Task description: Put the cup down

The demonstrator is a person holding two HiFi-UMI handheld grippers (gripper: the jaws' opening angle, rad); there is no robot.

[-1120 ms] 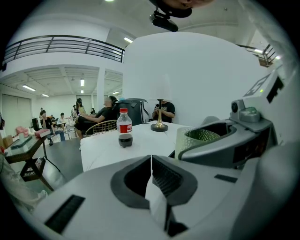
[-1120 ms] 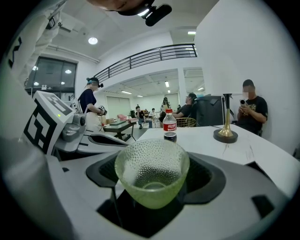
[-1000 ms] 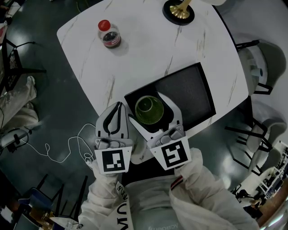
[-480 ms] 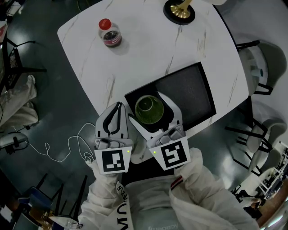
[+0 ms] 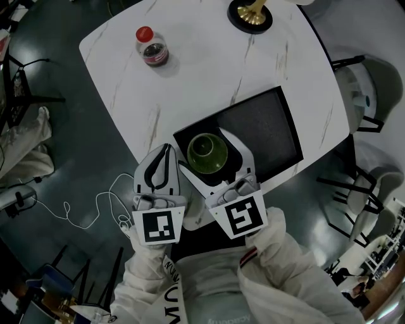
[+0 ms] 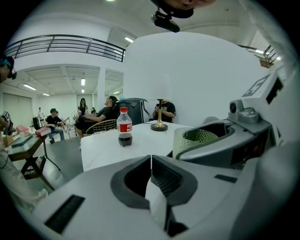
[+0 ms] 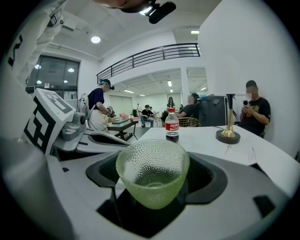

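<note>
Green cup [image 7: 152, 171] is clamped in the jaws of the right gripper [image 5: 214, 158] over the tray [image 5: 266, 126], not yet lowered. Jaws of the left gripper [image 5: 161, 166] are pressed together.

Holding green cup [image 5: 207, 152] between right gripper [image 5: 212, 158] jaws, over black mat [image 5: 269, 126] on white table [image 5: 202, 63]. Keeping left gripper [image 5: 164, 153] just beside, jaws together. Seeing red-capped bottle [image 5: 152, 48] and brass base [image 5: 249, 14] far side.
</note>
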